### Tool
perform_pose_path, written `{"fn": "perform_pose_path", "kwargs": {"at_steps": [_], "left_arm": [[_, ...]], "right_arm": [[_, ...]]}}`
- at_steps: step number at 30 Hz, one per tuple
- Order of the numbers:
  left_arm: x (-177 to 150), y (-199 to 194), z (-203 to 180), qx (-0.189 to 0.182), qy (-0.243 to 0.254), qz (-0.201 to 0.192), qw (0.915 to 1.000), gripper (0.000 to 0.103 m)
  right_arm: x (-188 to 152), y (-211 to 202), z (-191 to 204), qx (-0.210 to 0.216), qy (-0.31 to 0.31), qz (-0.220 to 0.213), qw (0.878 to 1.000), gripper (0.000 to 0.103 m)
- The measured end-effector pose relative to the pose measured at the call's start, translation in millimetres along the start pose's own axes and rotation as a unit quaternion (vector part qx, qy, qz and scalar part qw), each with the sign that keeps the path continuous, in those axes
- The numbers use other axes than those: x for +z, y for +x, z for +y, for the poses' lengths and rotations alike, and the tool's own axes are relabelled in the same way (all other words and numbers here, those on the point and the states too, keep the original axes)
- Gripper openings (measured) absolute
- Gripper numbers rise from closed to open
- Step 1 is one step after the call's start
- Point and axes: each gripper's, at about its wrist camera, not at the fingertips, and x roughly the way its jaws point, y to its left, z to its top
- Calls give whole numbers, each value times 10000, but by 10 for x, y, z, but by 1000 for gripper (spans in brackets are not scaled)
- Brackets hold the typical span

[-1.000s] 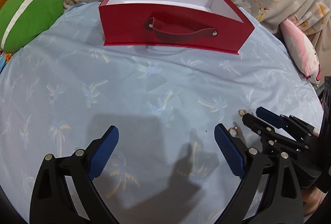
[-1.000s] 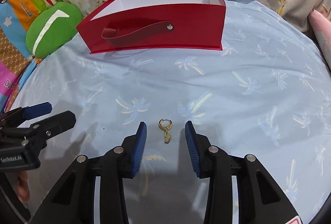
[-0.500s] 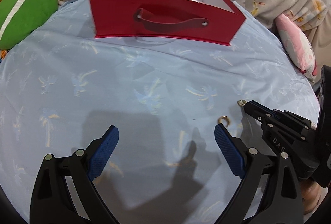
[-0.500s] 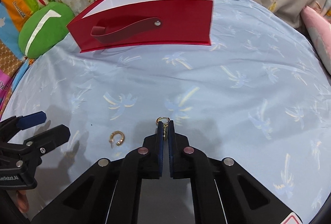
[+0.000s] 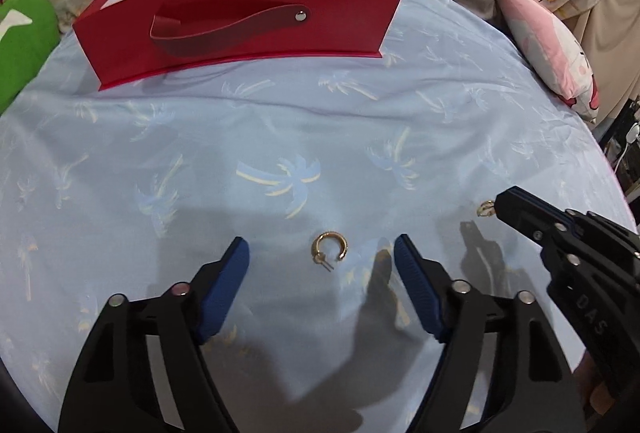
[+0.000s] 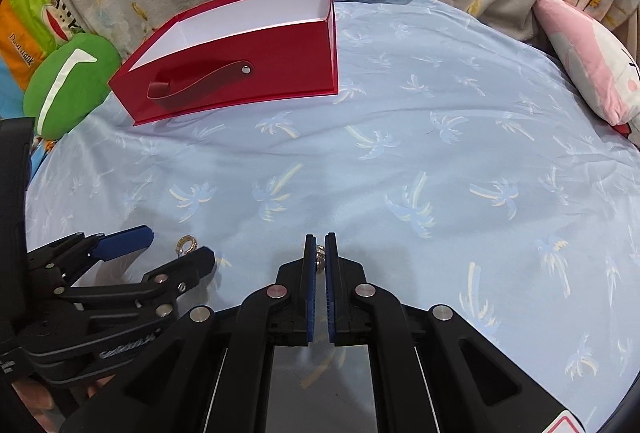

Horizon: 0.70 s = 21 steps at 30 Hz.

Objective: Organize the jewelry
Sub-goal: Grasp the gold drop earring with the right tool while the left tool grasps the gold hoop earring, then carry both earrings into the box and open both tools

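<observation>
Lying flat on the blue sheet, the gold hoop earring sits centred just ahead of the left gripper, whose jaws are spread wide; its gap and post point back toward that gripper. The right gripper is clamped on a dangling earring, well short of the red box.

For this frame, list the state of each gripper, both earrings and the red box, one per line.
left gripper: jaws open, straddling the hoop earring, not gripping it.
right gripper: jaws shut on the charm earring.
hoop earring: lying flat on the blue sheet, untouched.
charm earring: pinched between the right jaws.
red box: open on top, upright, white interior; contents hidden.
</observation>
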Motion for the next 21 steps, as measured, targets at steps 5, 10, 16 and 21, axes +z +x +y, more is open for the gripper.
{"fn": "perform_pose_path", "kwargs": {"at_steps": [5,10,16,21], "left_arm": [[16,-4,43,150,-25,-85,9998,27],[36,-26,156,-68,-214,40,9997,16],[-25,-112,248,-98,-282,47,9995,16],[-69,-157,305,-145,-342,72,9993,16]], "right_arm": [[12,-33,-62,82,107,-35,9999,3],[33,-69,-67,136,115,-93,9998,3],[43,-104,-80,152,152,-137,9997,3],[45,-102,-72,177,143,-133,9997,3]]}}
